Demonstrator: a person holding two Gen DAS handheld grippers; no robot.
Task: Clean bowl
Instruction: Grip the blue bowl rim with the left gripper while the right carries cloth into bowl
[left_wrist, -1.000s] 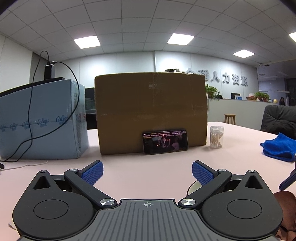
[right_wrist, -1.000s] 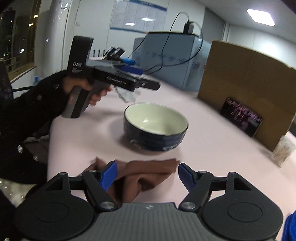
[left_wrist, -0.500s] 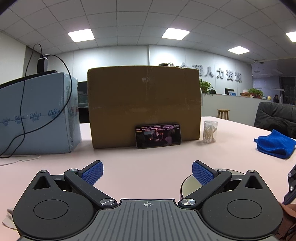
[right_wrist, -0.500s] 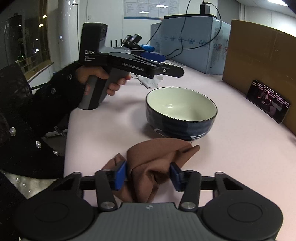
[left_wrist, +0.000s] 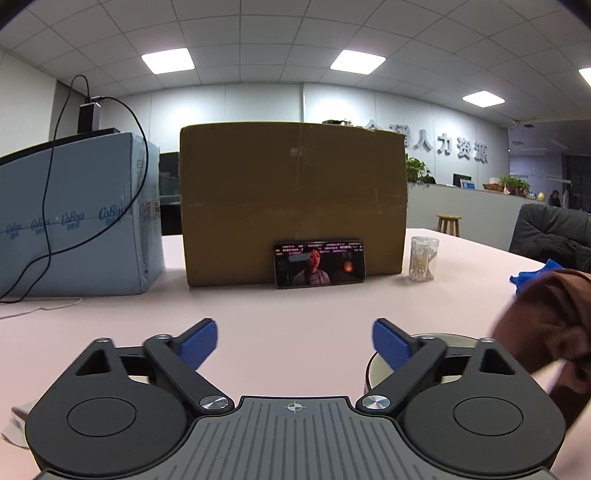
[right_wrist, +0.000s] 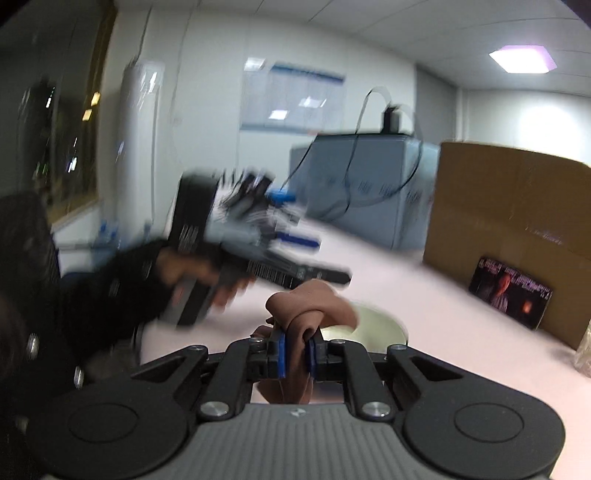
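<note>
Brown cloth (right_wrist: 301, 312) is pinched between the blue pads of the right gripper (right_wrist: 295, 354), whose fingers are closed on a bunched fold; loose fabric bulges above and hangs below them. The grip sits on the middle of the wad, which leaves a rounded lump forward of the pads, suited in my judgement to wiping a curved interior.

The bowl (right_wrist: 376, 326) stands on the pink surface (right_wrist: 443, 317) just beyond and below the cloth, its pale inside partly covered by the fabric. Whether cloth and bowl touch cannot be determined; the right wrist view is motion-blurred.

The left gripper (left_wrist: 293, 341) has its fingers spread wide with nothing between them. Part of the bowl rim (left_wrist: 439, 338) shows behind its right finger, so the bowl lies off to that side, not between the fingers. The cloth (left_wrist: 546, 325) appears at the right edge of this view, above the bowl. The left gripper appears positioned to steady the bowl, though no contact is visible.

Assessment: wiping has not visibly begun. An unheld bowl may slide under a wiping stroke.

Background items: a cardboard box (left_wrist: 291, 203), a phone (left_wrist: 319, 264) propped against it, and a jar of cotton swabs (left_wrist: 423, 258), all well apart from the work.
</note>
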